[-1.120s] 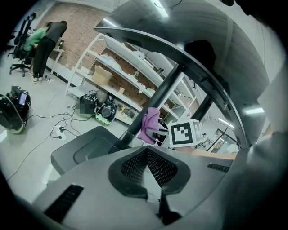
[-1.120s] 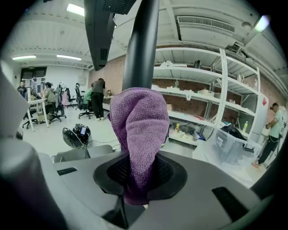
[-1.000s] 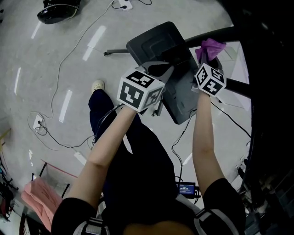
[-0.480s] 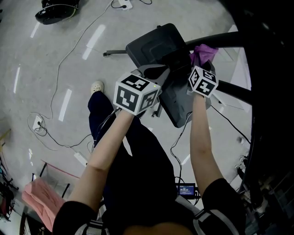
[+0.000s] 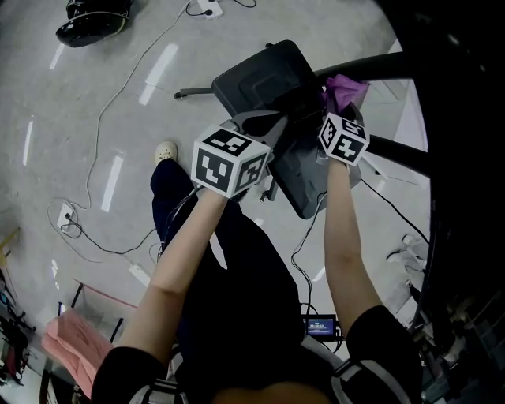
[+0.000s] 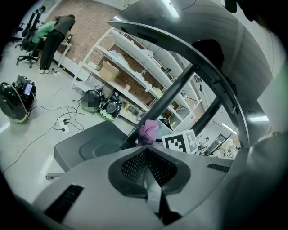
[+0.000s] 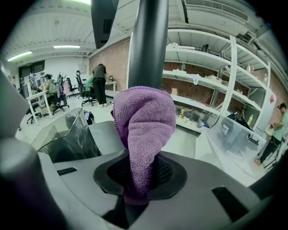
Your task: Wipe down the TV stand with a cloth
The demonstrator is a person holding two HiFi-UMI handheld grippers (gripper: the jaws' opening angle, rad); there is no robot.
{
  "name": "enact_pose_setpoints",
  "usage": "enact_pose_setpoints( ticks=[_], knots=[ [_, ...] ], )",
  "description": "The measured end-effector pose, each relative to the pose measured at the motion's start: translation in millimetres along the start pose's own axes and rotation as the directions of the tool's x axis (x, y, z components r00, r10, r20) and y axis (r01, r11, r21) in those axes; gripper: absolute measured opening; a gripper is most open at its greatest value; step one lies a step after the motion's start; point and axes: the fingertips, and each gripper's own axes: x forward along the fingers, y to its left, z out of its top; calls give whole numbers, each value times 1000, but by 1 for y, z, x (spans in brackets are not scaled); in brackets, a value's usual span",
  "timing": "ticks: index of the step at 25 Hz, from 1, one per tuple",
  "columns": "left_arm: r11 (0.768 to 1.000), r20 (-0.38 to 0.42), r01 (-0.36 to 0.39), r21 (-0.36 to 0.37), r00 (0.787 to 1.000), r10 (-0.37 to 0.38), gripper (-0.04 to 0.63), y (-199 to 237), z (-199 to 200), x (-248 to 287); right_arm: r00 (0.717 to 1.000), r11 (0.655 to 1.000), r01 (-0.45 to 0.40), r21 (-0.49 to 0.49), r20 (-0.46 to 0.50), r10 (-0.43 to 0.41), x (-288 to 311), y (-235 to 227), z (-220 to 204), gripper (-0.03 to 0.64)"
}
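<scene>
The TV stand has a dark grey base plate [image 5: 264, 75] on the floor and black poles [image 5: 371, 65] rising from it. My right gripper [image 5: 338, 110] is shut on a purple cloth [image 5: 345, 88], which bunches up out of its jaws. In the right gripper view the cloth [image 7: 144, 119] lies against the round black pole [image 7: 148, 40]. My left gripper [image 5: 264, 122] hovers over the base plate [image 6: 85, 146], shut with nothing in its jaws. The left gripper view also shows the cloth [image 6: 148, 131] and the right gripper's marker cube [image 6: 182, 141] just beyond the left gripper [image 6: 146, 152].
Cables and a power strip [image 5: 65, 211] trail over the grey floor at left. A black device [image 5: 88, 20] sits at the top left, a pink cloth [image 5: 71, 343] at the bottom left. Metal shelving [image 6: 135, 67] lines the brick wall, and people stand at desks [image 7: 96, 83] far off.
Both grippers have shifted a little to the left and farther out. The purple cloth has slid that way along the black pole.
</scene>
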Motion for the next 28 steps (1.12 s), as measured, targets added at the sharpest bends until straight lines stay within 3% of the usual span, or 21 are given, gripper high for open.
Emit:
enact_pose_setpoints(
  ticks=[6, 14, 21, 28],
  knots=[
    [1000, -3, 15, 16, 1000, -15, 7, -10, 0, 2, 1000, 998, 21, 61, 21, -23, -21, -3, -4, 89],
    [997, 5, 48, 56, 999, -49, 6, -37, 4, 6, 984, 981, 60, 186, 155, -90, -80, -9, 20, 89],
    [993, 14, 83, 82, 996, -84, 7, -61, 11, 15, 944, 948, 82, 308, 281, -173, -129, -40, 63, 89],
    [986, 16, 131, 104, 991, -133, 7, -86, 15, 26, 881, 912, 85, 401, 398, -257, -176, -65, 89, 89]
  ],
)
